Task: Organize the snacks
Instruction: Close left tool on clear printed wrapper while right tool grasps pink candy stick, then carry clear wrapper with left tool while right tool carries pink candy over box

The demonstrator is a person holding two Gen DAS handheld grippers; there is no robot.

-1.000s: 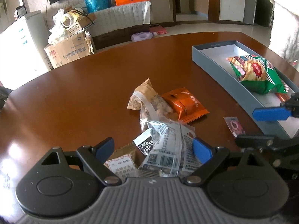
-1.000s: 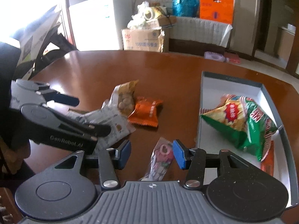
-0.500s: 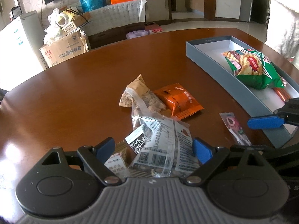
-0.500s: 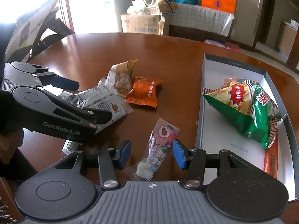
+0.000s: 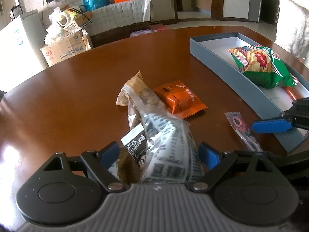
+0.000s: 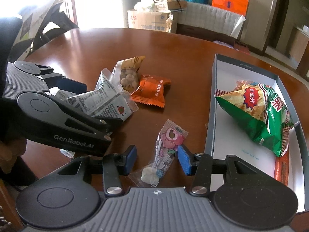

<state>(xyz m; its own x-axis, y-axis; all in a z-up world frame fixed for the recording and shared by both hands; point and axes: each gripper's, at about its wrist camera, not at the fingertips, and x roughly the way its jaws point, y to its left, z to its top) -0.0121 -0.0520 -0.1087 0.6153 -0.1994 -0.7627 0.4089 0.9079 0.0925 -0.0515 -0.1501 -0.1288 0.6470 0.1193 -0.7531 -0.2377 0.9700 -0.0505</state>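
My left gripper [image 5: 159,154] stands open wide, its fingers astride a pile of clear printed packets [image 5: 170,141] and a dark one on the brown table. The same gripper [image 6: 102,102] shows from the side in the right wrist view. My right gripper [image 6: 157,159] is closing around a pink candy packet [image 6: 168,145] lying flat; the left pad is still clear of it. One of its blue fingers [image 5: 270,125] shows beside that packet [image 5: 241,127]. An orange packet [image 6: 150,90] and a tan packet of round balls [image 6: 128,73] lie further out.
A long grey-blue box [image 6: 211,106] lies on the right of the table with a green chips bag [image 6: 258,112] and an orange stick [image 6: 282,170] inside. Beyond the far table edge stand a cardboard carton [image 6: 152,21] and a white fridge [image 5: 17,44].
The right wrist view has tilted, and the pink packet now reaches further ahead of the fingers, which stand slightly closer together. The left gripper stays over the pile.
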